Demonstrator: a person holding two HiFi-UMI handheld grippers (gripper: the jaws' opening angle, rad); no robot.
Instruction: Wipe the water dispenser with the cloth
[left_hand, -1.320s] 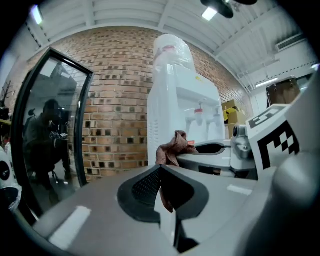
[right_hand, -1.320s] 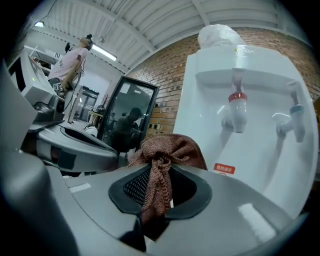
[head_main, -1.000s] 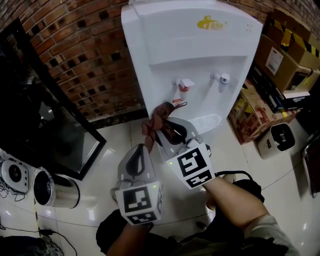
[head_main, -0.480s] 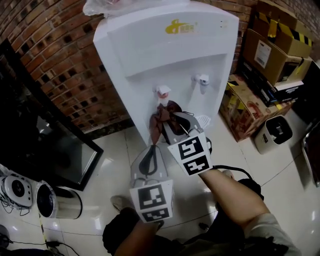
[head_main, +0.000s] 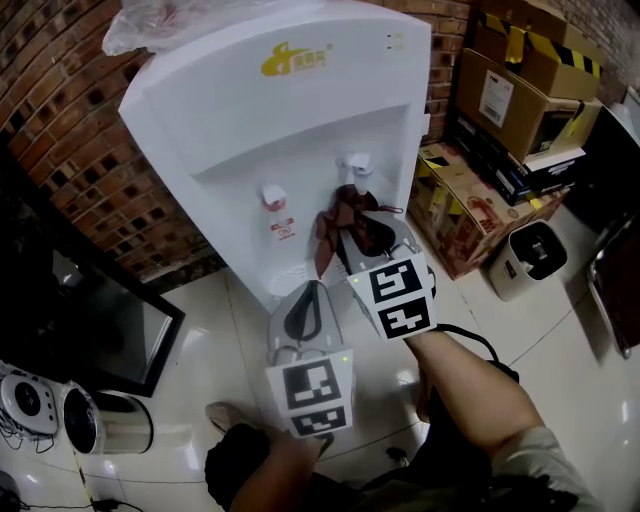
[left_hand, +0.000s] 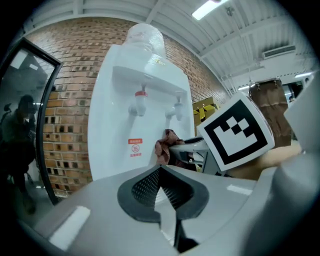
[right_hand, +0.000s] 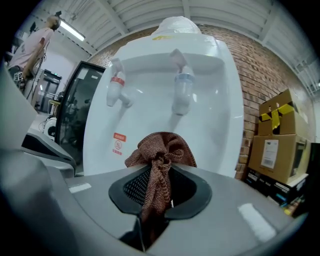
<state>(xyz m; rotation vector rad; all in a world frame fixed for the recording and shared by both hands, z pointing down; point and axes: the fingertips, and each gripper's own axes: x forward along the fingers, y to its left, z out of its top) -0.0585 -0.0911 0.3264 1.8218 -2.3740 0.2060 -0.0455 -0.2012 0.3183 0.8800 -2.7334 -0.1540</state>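
The white water dispenser (head_main: 300, 120) stands against the brick wall, with a red tap (head_main: 273, 197) and a second tap (head_main: 355, 165) in its recess. My right gripper (head_main: 362, 232) is shut on a bunched brown cloth (head_main: 338, 212), which hangs just below the second tap, close to the front panel. In the right gripper view the cloth (right_hand: 161, 150) bulges out between the pads, facing the dispenser (right_hand: 215, 115). My left gripper (head_main: 305, 300) is lower and to the left, shut with nothing in it; its view shows the cloth (left_hand: 164, 146) ahead on the right.
Stacked cardboard boxes (head_main: 520, 80) and a small white appliance (head_main: 528, 258) stand right of the dispenser. A black glass-fronted cabinet (head_main: 90, 320) and a metal canister (head_main: 108, 422) are on the left. A person (right_hand: 35, 37) stands far off on the left.
Both grippers have moved right along the dispenser's front. The cloth has gone from below the red tap to below the second tap. The grip on the cloth is unchanged.
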